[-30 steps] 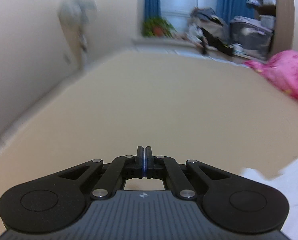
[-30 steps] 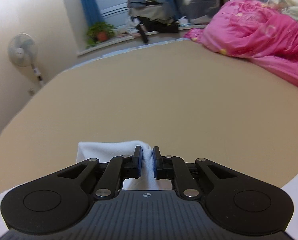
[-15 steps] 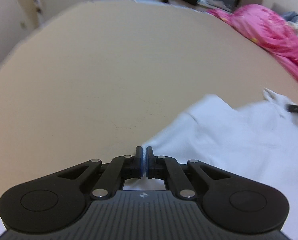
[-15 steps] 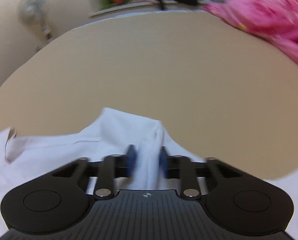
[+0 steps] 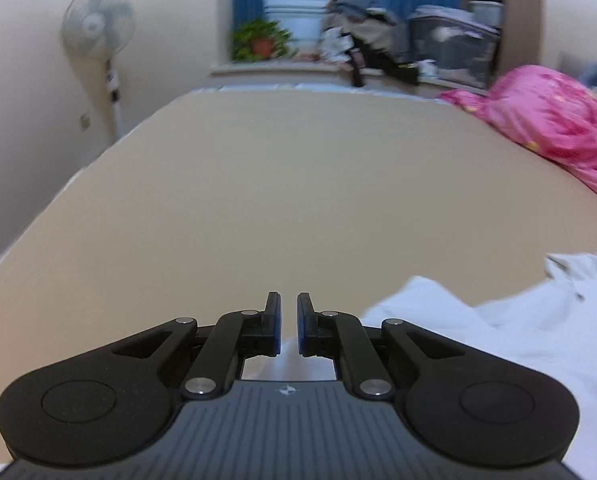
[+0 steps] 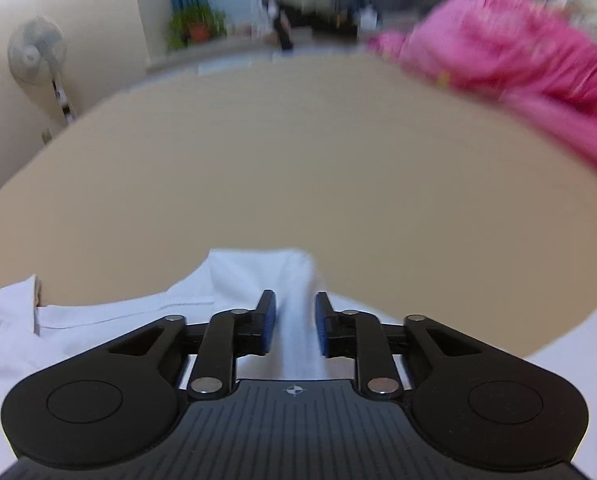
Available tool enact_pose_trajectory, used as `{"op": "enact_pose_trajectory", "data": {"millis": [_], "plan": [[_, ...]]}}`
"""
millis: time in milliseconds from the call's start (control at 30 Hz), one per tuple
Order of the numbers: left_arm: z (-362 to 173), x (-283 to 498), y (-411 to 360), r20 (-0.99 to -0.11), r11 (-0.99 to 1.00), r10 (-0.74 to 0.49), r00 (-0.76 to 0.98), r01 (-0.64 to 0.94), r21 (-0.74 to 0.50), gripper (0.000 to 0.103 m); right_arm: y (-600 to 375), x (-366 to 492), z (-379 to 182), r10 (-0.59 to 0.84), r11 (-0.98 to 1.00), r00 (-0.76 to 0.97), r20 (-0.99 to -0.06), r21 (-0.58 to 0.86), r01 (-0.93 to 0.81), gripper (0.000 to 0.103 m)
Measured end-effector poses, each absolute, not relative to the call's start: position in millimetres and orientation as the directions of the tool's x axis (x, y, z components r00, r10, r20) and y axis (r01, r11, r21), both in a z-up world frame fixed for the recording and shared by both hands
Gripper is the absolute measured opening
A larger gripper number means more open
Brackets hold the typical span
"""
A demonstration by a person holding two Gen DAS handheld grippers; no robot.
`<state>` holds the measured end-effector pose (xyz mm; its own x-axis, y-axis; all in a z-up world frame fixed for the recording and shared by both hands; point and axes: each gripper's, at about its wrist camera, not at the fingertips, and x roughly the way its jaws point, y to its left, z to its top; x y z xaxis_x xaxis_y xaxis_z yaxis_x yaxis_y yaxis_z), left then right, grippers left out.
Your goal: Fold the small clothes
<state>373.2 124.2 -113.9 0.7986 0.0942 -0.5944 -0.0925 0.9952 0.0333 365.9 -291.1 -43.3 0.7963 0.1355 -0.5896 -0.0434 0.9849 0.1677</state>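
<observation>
A: Entry. The white cotton garment (image 6: 146, 316) lies crumpled on the tan flat bed surface (image 5: 298, 200), near edge. A raised fold of it runs up between the jaws of the right gripper (image 6: 290, 322).

B: Gripped?

A: No. The jaws are opening; gaps show on both sides of the fold, so the pads are off the cloth. Likely letting the cloth settle flat.

B: Left gripper (image 5: 288, 324)?

A: Its jaws are opening too, only a narrow gap so far. White cloth shows low in the gap, but I see no pinch. Most of the garment spreads off to its right.

B: Reason for the placement?

A: Judgement: clear tan area ahead leaves room to spread and fold. Pink quilted bedding (image 5: 550, 120) sits well apart.
</observation>
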Motion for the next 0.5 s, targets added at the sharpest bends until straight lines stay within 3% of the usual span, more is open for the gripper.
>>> {"op": "enact_pose_trajectory", "data": {"millis": [100, 167, 233, 300, 400, 500], "plan": [[-94, 349, 110, -0.649, 1.0, -0.005, 0.76, 0.003, -0.004, 0.02, -345, 323, -41, 0.051, 0.978, 0.847, -0.529, 0.199, 0.065, 0.031], [-83, 327, 100, -0.669, 0.999, -0.024, 0.743, 0.045, 0.014, 0.023, -393, 304, -50, -0.071, 0.952, 0.847, -0.527, 0.218, 0.216, 0.031], [-74, 298, 86, -0.681, 0.997, -0.045, 0.731, 0.076, 0.015, 0.039, -450, 288, -69, -0.204, 0.879, 0.803, -0.56, 0.256, 0.402, 0.031], [-72, 270, 73, -0.706, 0.994, -0.073, 0.704, 0.11, 0.007, 0.046, -506, 282, -91, -0.261, 0.78, 0.738, -0.623, 0.314, 0.541, 0.034], [-78, 208, 60, -0.738, 0.992, -0.066, 0.672, 0.123, 0.023, 0.046, -557, 278, -117, -0.29, 0.686, 0.701, -0.652, 0.369, 0.627, 0.034], [-93, 148, 64, -0.773, 0.997, -0.068, 0.631, 0.059, -0.04, 0.046, -584, 282, -136, -0.245, 0.69, 0.741, -0.625, 0.424, 0.587, 0.034]]}}
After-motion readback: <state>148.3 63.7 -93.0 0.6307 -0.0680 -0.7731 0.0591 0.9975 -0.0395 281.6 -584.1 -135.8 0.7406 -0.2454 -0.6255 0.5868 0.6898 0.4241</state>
